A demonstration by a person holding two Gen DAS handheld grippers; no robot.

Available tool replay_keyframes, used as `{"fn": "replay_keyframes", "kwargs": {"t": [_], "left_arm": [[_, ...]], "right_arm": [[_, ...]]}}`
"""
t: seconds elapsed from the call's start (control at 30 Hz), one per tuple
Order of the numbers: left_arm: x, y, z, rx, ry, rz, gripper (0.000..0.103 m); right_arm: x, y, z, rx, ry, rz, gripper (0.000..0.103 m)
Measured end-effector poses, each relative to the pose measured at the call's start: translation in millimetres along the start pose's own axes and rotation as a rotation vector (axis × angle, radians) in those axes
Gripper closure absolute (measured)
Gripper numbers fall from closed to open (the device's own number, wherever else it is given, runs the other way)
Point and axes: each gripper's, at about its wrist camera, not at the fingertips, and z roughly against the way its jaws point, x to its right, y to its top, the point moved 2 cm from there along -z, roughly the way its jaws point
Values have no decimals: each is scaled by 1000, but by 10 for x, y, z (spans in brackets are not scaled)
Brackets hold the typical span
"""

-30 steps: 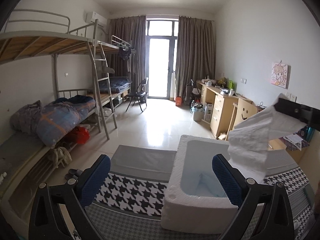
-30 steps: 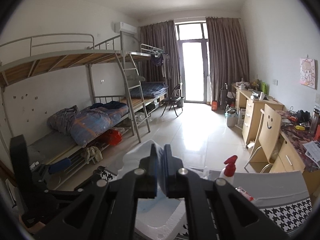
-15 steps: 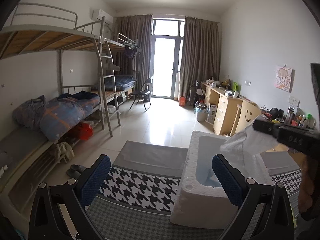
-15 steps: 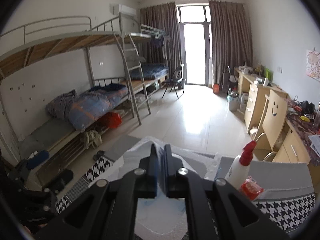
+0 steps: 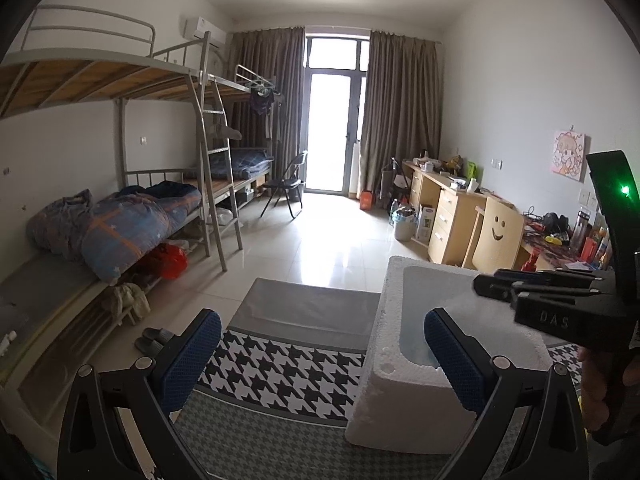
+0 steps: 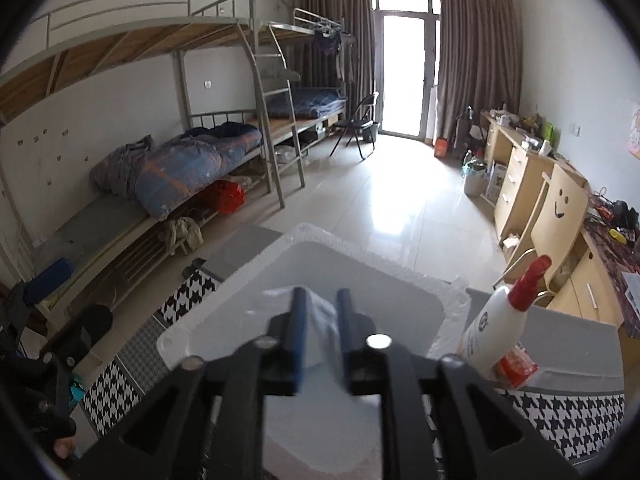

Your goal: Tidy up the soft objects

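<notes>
Right wrist view, fingers (image 6: 298,332) just parting, white cloth (image 6: 322,322) between, over foam box (image 6: 400,280).

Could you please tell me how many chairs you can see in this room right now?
2. A black folding chair stands near the balcony door, and a wooden chair with a smiley face sits at the desk along the right wall. Others may be hidden behind the foam box or grippers.

Daylight coming through the balcony door (image 5: 334,120), brown curtains (image 5: 400,112) hanging beside it, bunk beds (image 5: 132,152) standing left of it, desks (image 5: 448,208) lining its right, tiled floor (image 5: 320,248) shining.
</notes>
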Motion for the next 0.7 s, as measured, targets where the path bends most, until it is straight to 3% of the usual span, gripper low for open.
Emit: {"fn": "replay_keyframes", "kwargs": {"t": [0.07,0.1,0.5,0.7], "left_arm": [[-3,-6,7,3,0,0,1],[2,-4,-1,3,0,-1,1],[28,-9,55,5,-13,-2,1],[119,-17,137,11,-21,-19,1]], "right_arm": [[4,-7,2,-18,12,3,44],[9,-12,7,-23,14,0,40],[63,-30,195,6,22,-34,36],[60,-66,424,94,-6,-31,18]]}}
